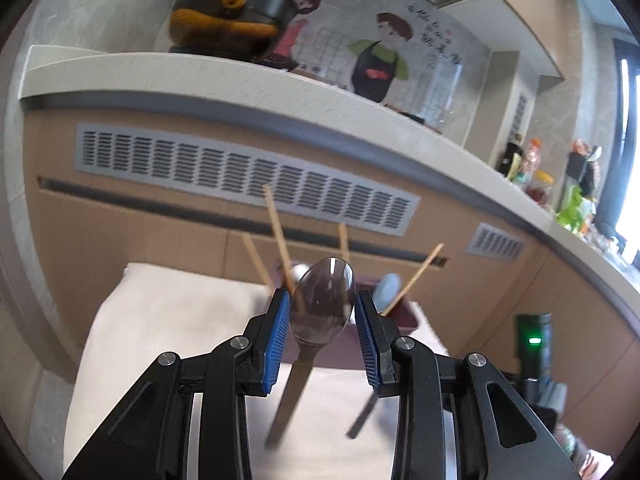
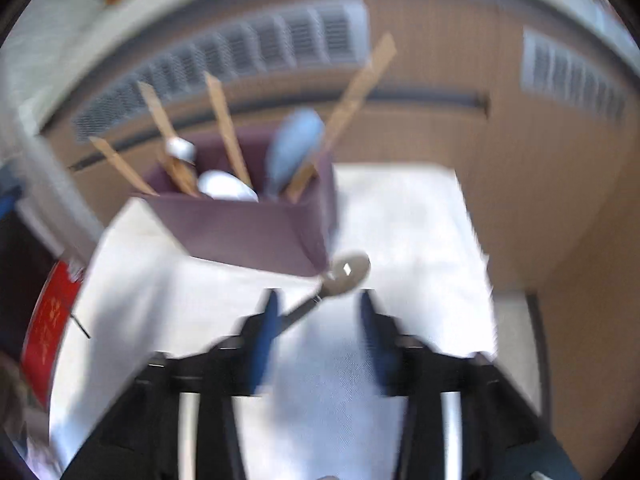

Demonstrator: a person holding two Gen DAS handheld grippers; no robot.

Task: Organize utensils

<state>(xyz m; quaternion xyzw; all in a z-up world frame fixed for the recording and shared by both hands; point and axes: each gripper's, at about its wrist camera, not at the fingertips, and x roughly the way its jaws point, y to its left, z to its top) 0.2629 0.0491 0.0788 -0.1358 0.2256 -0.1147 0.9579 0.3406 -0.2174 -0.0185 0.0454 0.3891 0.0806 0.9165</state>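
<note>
My left gripper is shut on a metal spoon. Its blue pads press the sides of the bowl, and the handle hangs down towards the white cloth. Behind it stands a purple utensil box holding wooden chopsticks and a pale blue spoon. In the blurred right wrist view my right gripper is open over the cloth. A second metal spoon lies just ahead of it by the corner of the purple box; its handle runs back towards the left finger.
A wood-panelled counter front with grey vent grilles rises right behind the cloth-covered table. A dark pot sits on the ledge above. A red object lies at the table's left edge, and a device with a green light stands to the right.
</note>
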